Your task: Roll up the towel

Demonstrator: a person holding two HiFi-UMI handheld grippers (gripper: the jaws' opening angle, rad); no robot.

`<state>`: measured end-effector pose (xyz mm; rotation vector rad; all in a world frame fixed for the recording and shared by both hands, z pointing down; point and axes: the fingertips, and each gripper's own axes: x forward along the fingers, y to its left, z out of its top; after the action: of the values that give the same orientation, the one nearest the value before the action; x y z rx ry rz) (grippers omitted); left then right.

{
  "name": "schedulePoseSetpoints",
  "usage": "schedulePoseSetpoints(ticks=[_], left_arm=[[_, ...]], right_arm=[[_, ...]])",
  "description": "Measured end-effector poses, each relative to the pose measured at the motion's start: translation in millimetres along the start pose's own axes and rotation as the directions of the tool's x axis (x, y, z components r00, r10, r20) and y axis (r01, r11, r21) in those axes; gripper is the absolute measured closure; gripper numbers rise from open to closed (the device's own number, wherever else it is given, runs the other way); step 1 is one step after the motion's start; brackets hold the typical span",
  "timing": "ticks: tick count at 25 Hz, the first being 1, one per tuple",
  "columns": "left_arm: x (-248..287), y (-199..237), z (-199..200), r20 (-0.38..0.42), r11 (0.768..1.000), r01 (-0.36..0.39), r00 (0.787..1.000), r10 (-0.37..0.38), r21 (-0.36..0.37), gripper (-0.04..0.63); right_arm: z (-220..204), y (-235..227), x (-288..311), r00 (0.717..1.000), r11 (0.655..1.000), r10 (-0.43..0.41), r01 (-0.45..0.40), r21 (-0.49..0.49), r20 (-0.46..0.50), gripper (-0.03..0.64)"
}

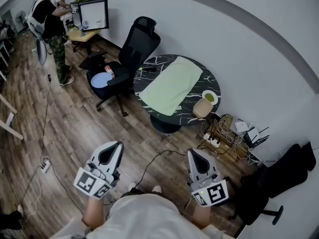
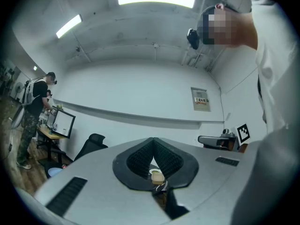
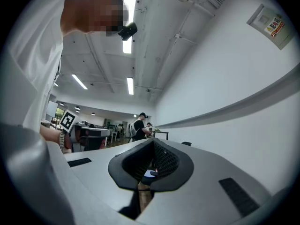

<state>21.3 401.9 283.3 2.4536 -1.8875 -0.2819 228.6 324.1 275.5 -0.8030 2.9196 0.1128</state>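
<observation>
Both of my grippers are closed and empty. The left gripper (image 1: 113,148) and the right gripper (image 1: 193,156) are held out side by side in front of me, well apart from each other. In the left gripper view the ribbed pads (image 2: 140,159) meet at the tips with nothing clamped. The right gripper view shows the same.

Past their tips lies open wood floor (image 1: 84,123), crossed by 1 dark cable (image 1: 149,166).

Beyond that stands the round dark marbled table (image 1: 149,66). The towel (image 1: 173,84), pale green, lies spread flat across its middle, unrolled. Its near end reaches close to the table's near rim.

There are 2 containers at the table's right edge, just beside the towel. The first is a white bowl (image 1: 210,97) with something green in it. The second is a tan pot (image 1: 202,108) right at the rim; I cannot see what it contains.

A black office chair (image 1: 130,51) is pushed against the table's left side, with a blue dish (image 1: 101,79) on its seat.

To the right of the table base, a tangle of cables and plugs (image 1: 224,133) crowds the wall. Another black chair (image 1: 279,178) stands near my right side. At far left a person (image 1: 50,19) stands at a desk with a monitor (image 1: 94,14).
</observation>
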Motion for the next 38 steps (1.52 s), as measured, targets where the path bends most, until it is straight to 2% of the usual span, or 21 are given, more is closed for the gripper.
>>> schedulePoseSetpoints(ticks=[7, 8, 9, 10, 11, 12, 16, 21, 26, 32, 38], left_arm=[[0.4, -5.4, -0.5, 0.007, 1.000, 0.001, 1.000, -0.001, 0.012, 0.592], [1.2, -7.6, -0.8, 0.008, 1.000, 0.008, 1.000, -0.008, 0.016, 0.554], [3.0, -9.4, -1.8, 0.004, 1.000, 0.014, 1.000, -0.014, 0.022, 0.415], [5.1, -10.3, -3.4, -0.003, 0.999, 0.014, 1.000, -0.014, 0.031, 0.327], [6.7, -10.5, -5.1, -0.013, 0.999, 0.008, 1.000, -0.007, 0.044, 0.294], [7.7, -10.5, -6.7, -0.022, 0.998, 0.000, 1.000, 0.001, 0.058, 0.280], [10.4, -10.7, -8.3, -0.043, 0.996, -0.013, 0.999, 0.017, 0.083, 0.261], [10.3, -4.6, -6.8, -0.027, 0.996, -0.051, 0.998, 0.054, 0.077, 0.247], [10.6, 3.5, -4.3, -0.005, 0.989, -0.128, 0.992, 0.129, 0.071, 0.222], [28.7, -0.5, -10.0, -0.015, 0.989, -0.135, 0.991, 0.137, 0.066, 0.221], [54.6, -6.5, -17.4, -0.030, 0.984, -0.146, 0.988, 0.150, 0.103, 0.221]], right_arm=[[2.8, 0.5, -1.9, 0.999, 1.000, 0.015, -0.015, 0.015, 0.034, 0.620], [4.8, -0.2, -2.2, 0.999, 1.000, 0.010, -0.011, 0.022, 0.047, 0.562], [6.3, -1.7, -2.1, 0.998, 1.000, 0.003, -0.005, 0.029, 0.057, 0.472], [7.0, -3.7, -1.9, 0.998, 0.999, -0.006, 0.003, 0.034, 0.063, 0.424], [7.4, -5.7, -1.8, 0.998, 0.999, -0.016, 0.013, 0.034, 0.066, 0.370], [7.9, -7.7, -2.1, 0.997, 0.999, -0.028, 0.026, 0.030, 0.067, 0.345], [11.2, -19.2, -5.0, 0.994, 0.996, -0.085, 0.084, 0.017, 0.074, 0.304], [7.2, -27.1, -6.3, 0.992, 0.994, -0.111, 0.110, 0.011, 0.064, 0.279], [-1.0, -32.6, -4.9, 0.994, 0.995, -0.100, 0.100, -0.001, 0.035, 0.259], [-11.9, -51.2, -3.4, 0.997, 0.997, -0.073, 0.073, 0.014, 0.036, 0.256], [-27.0, -82.1, -1.9, 0.997, 0.998, -0.055, 0.053, 0.046, 0.045, 0.255]])
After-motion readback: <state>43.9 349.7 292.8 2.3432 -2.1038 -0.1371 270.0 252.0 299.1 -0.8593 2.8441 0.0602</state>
